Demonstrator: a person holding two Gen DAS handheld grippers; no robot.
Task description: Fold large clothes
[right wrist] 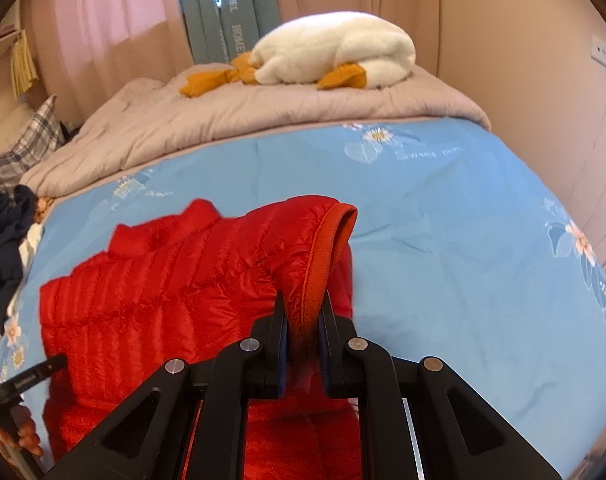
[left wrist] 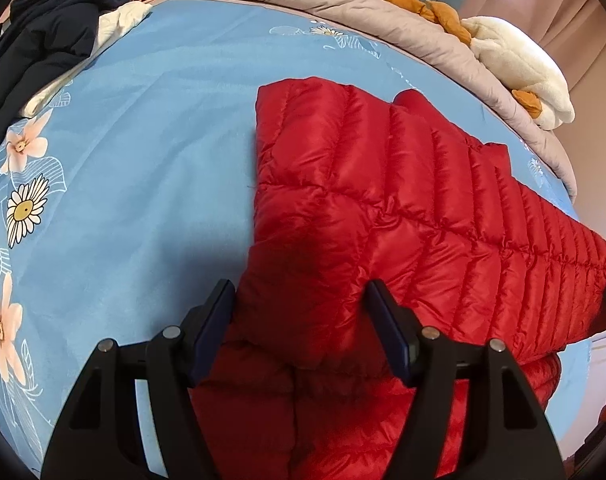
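Right gripper (right wrist: 303, 316) is clamped on the cuff (right wrist: 323, 256) of the red down jacket (left wrist: 383, 200), which is spread on the blue bedsheet (left wrist: 143, 160). Left gripper (left wrist: 299, 300) is held wide open over the padding, gripping nothing. The sleeve should be laid flat across the body.

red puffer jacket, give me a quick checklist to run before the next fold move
1. Right gripper shut on the red puffer jacket at its orange-trimmed cuff: ok.
2. Left gripper holding the jacket: not ok, jaws open with fabric between them.
3. Blue floral sheet bare to the left of the jacket for folding onto: ok.
4. Dark navy clothes apart from the jacket: ok.
5. White plush duck off the fold area, up on the grey quilt: ok.
6. Jacket zipped and lying flat underneath: cannot tell.
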